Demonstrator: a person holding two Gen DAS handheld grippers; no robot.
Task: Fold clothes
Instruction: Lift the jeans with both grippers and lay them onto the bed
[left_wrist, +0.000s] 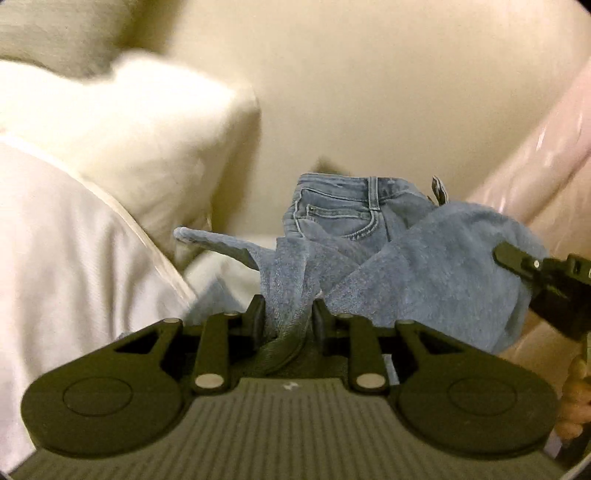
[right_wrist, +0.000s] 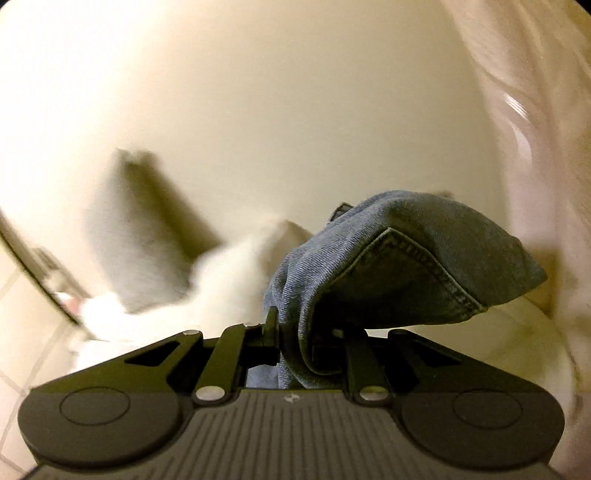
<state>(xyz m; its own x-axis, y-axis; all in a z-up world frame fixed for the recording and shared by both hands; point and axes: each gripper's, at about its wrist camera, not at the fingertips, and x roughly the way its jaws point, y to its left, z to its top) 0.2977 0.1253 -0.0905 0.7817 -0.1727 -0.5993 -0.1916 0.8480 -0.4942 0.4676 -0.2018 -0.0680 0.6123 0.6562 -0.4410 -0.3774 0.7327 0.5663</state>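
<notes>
A pair of light blue jeans (left_wrist: 343, 218) hangs bunched in the air, waistband and front pocket facing the left wrist camera. My left gripper (left_wrist: 289, 317) is shut on a gathered fold of the denim. In the left wrist view the right gripper (left_wrist: 517, 258) shows at the right edge, clamped on another part of the jeans, with a hand (left_wrist: 576, 398) below it. In the right wrist view my right gripper (right_wrist: 306, 328) is shut on the jeans (right_wrist: 406, 251); a seamed flap droops over its right finger and hides it.
White bedding (left_wrist: 66, 251) and a fluffy white pillow (left_wrist: 140, 133) lie to the left. A cream wall (left_wrist: 351, 92) fills the background. Glossy pinkish fabric (left_wrist: 546, 147) hangs at the right. Pale floor tiles (right_wrist: 22, 332) show at the lower left in the right wrist view.
</notes>
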